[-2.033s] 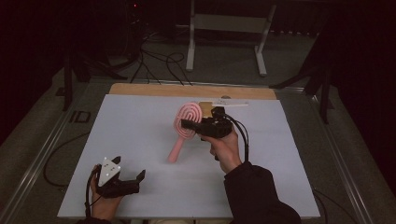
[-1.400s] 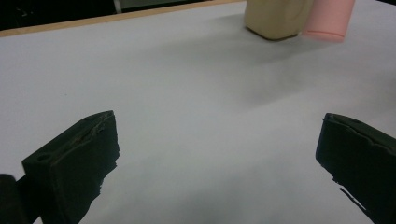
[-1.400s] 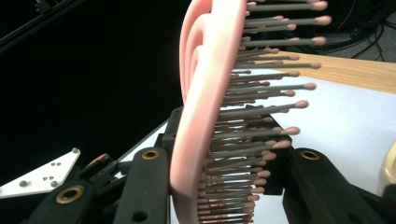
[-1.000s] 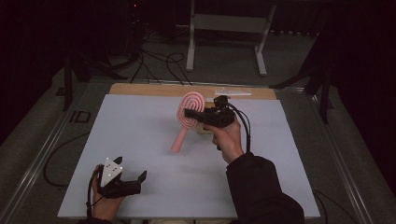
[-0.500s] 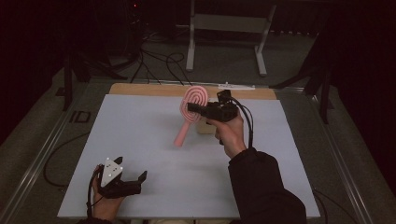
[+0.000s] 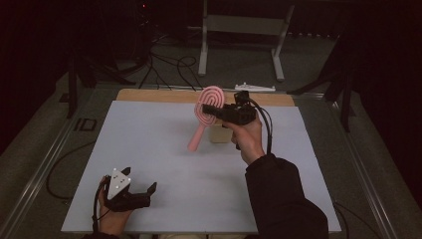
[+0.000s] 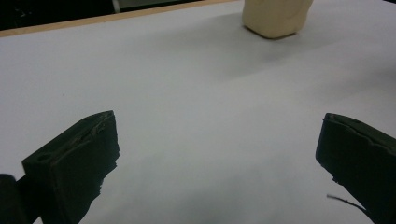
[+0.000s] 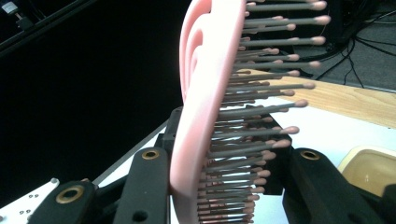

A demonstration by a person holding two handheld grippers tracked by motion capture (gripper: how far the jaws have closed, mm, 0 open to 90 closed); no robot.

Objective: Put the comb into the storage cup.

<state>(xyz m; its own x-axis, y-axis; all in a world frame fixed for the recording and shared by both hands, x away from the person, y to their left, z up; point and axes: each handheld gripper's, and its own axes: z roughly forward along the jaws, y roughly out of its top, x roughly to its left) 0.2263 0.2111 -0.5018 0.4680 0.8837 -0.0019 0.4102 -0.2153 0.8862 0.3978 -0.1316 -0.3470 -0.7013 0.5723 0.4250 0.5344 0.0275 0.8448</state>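
Right gripper (image 6: 209, 110) is clamped on a pink hairbrush (image 6: 205, 114), one jaw on the smooth back of the brush head and the other in among the bristles, as the right gripper view shows close up (image 8: 205, 140). A hand (image 6: 247, 140) holds this gripper above the surface (image 6: 149, 149), toward its far edge and a little right of the middle. The brush hangs in the air: its round head with the spiral pattern is up by the jaws, and its handle slants down and toward the near-left, its tip close over the surface; whether the tip touches cannot be told. Just behind the handle, under the gripper, a small cream block (image 6: 219, 134) stands on the surface; it also appears at the top of the left gripper view (image 7: 275, 18) and at the lower right of the right gripper view (image 8: 369, 170).

Near the near-left corner of the surface, the left gripper (image 6: 144, 191) rests low in the other hand (image 6: 112, 216), its jaws wide apart with nothing between them but the bare white surface. A strip of bare wood (image 6: 149, 95) runs along the far edge.
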